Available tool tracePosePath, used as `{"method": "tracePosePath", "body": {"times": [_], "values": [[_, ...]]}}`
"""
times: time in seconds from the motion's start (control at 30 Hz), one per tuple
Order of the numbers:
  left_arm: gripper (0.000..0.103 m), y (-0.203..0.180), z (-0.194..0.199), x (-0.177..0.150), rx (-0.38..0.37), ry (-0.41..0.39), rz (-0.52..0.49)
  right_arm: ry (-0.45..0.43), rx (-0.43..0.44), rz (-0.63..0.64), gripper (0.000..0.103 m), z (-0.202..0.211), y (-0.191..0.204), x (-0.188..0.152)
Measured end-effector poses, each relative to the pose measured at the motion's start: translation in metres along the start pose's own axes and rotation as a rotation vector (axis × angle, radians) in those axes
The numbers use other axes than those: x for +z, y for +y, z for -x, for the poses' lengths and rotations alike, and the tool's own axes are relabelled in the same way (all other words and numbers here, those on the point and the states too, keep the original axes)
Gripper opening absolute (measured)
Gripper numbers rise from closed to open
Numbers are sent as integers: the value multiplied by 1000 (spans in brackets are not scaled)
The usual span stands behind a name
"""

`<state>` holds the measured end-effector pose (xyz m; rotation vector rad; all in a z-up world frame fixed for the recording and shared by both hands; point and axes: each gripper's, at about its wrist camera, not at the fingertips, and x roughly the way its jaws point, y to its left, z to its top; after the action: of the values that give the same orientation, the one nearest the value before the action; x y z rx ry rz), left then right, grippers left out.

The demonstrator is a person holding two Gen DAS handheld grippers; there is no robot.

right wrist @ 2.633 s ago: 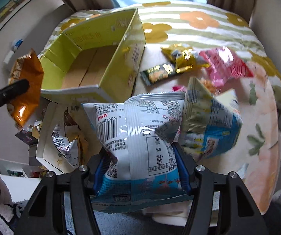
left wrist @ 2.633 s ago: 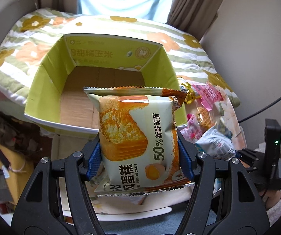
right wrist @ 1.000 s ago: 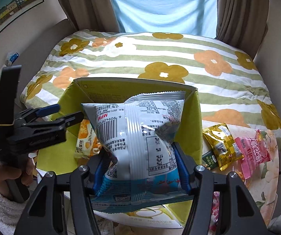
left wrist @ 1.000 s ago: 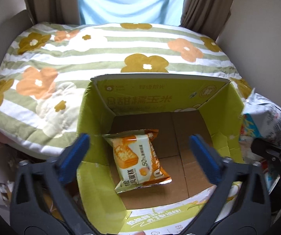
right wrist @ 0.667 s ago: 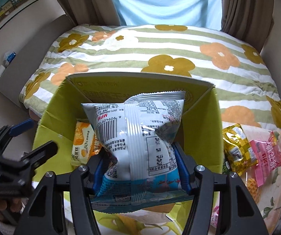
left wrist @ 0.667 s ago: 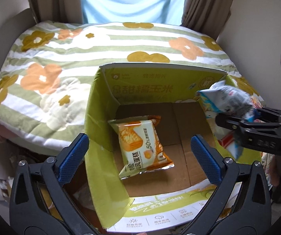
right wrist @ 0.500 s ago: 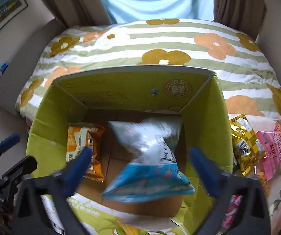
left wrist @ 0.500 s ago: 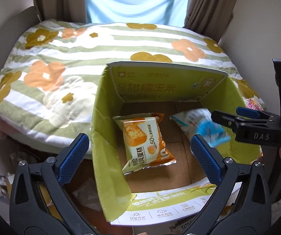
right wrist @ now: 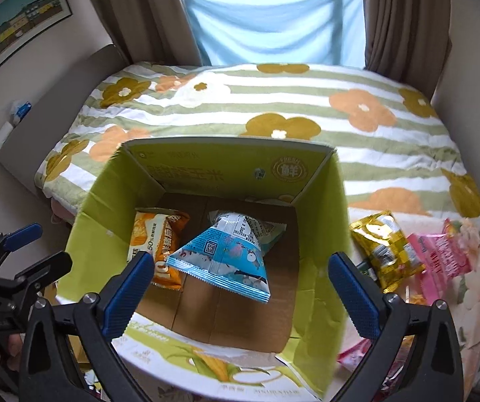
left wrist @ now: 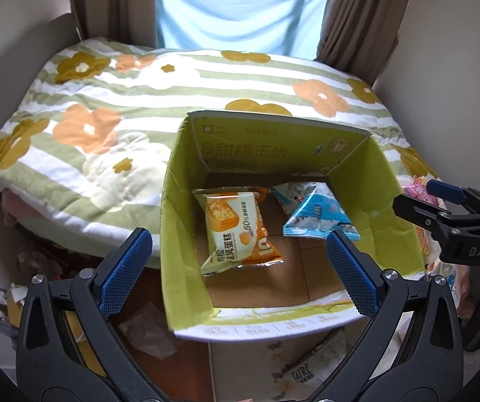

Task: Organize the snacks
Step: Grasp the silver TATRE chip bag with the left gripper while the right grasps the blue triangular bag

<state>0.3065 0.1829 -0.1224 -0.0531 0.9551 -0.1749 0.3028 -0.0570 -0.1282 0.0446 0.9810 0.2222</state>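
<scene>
A green cardboard box (left wrist: 384,197) (right wrist: 99,221) stands open at the bed's near edge. On its floor lie an orange chiffon cake packet (left wrist: 236,231) (right wrist: 154,234) and, to its right, a blue-and-white snack bag (left wrist: 317,214) (right wrist: 229,254). My left gripper (left wrist: 238,268) hangs open above the box's near left corner, nothing between its blue pads. My right gripper (right wrist: 240,288) is open over the box, the blue bag lying loose below it. Each gripper shows at the edge of the other's view.
Loose snacks lie right of the box on the flowered bedspread (right wrist: 357,140): a gold packet (right wrist: 384,251) and a pink packet (right wrist: 440,258). Clutter and paper sit on the floor (left wrist: 146,328) below the box. A wall stands at the right, curtains behind the bed.
The right gripper opened and dropped the blue-and-white bag into the box beside the cake packet. The left gripper, open throughout, drew back and up to the left of the box.
</scene>
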Motion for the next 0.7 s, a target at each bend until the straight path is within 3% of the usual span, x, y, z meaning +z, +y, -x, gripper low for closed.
{"method": "tracePosePath", "body": {"times": [0.33, 0.7], "values": [[103, -59, 51, -40, 25, -42, 55, -86, 41, 57, 103, 83, -37, -34], [103, -113, 65, -108, 84, 5, 244, -80, 55, 31, 103, 134, -125, -99]]}}
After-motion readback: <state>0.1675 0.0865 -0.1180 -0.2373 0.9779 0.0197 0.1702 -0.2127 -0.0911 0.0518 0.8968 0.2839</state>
